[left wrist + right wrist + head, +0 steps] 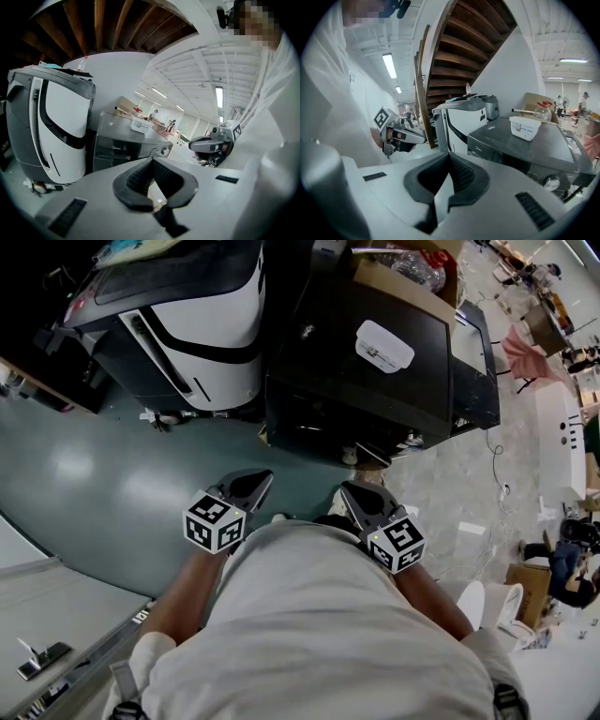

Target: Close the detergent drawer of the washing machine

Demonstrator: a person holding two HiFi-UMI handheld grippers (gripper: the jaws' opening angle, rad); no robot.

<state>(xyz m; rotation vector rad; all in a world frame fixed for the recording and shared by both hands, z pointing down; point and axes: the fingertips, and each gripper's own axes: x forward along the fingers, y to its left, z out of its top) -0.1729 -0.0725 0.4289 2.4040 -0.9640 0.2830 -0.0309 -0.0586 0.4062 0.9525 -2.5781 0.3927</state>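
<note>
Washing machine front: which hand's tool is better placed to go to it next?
Probably right: the right tool points straight at the washing machine front, while the left tool sits off its left corner, nearer the white appliance. Both are shut and empty.

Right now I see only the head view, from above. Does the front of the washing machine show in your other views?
Observer: Yes. The left gripper view shows the front panel of the washing machine, with a round knob at the panel's right end.
Operator: Does the detergent drawer stand out?
Observer: Nothing stands out from that panel there, though it shows small.
Operator: And the jaws of the right hand-held gripper?
Observer: In the right gripper view they are together, nothing between them.
</note>
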